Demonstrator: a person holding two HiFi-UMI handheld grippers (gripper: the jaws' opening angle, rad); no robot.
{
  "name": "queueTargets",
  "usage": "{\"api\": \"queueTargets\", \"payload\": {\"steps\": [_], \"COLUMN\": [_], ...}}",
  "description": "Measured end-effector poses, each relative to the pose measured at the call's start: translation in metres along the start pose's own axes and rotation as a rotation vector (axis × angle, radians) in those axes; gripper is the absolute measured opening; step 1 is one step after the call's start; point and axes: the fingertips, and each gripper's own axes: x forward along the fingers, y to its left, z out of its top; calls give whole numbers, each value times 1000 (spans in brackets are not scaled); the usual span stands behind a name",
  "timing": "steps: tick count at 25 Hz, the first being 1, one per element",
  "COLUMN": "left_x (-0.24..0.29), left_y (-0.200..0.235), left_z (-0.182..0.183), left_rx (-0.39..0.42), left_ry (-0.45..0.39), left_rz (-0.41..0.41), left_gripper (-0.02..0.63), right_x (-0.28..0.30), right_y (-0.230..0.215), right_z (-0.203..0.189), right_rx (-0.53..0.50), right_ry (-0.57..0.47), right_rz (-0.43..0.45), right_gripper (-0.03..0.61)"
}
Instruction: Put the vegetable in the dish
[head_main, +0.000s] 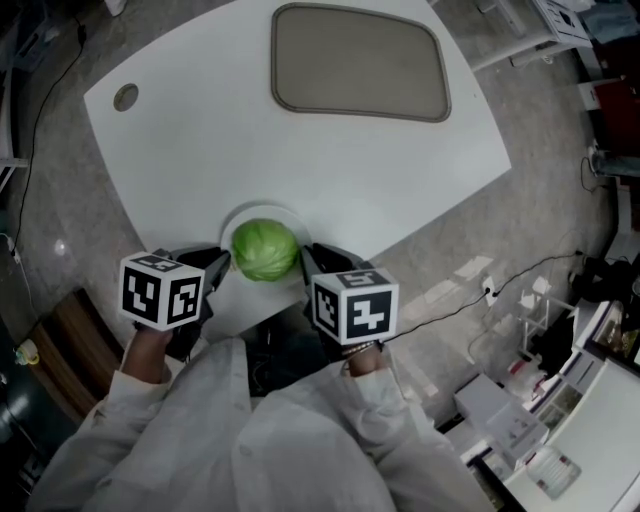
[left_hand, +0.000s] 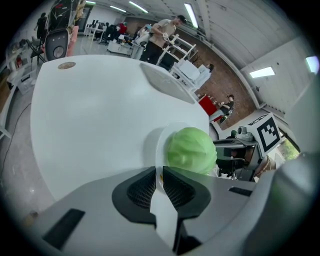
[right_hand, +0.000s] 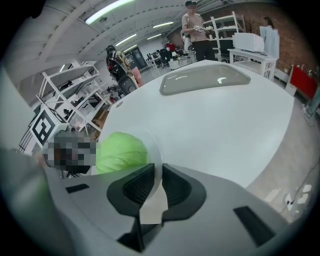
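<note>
Already seated in the white dish (head_main: 250, 212) at the table's (head_main: 300, 150) near edge: green cabbage (head_main: 264, 250). Pinching the left rim with the left gripper (left_hand: 159, 172) and the right rim with the right gripper (right_hand: 158, 172), both claws narrowed onto the thin edge, probably to keep the load level.

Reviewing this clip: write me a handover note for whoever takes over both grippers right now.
Left gripper: jaws closed on the rim of the white dish, on its left side.
Right gripper: jaws closed on the opposite rim.
Things: the green cabbage sits in the dish, at the near edge of the white table.
Done: the vegetable is in the dish.
Left: probably only placing the dish where wanted and letting go.
</note>
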Motion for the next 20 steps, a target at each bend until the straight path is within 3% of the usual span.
{"api": "queueTargets", "payload": {"steps": [8, 20], "left_x": [11, 26], "left_y": [-4, -16], "left_z": [15, 16], "left_rx": [-16, -127], "left_ry": [8, 34], "left_rz": [-3, 24], "left_gripper": [48, 48], "right_x": [3, 9], "right_y": [-16, -34], "right_z": [10, 18], "right_rx": [3, -15], "right_ry": [21, 122], "right_rz": [11, 111], "right_gripper": [57, 58]}}
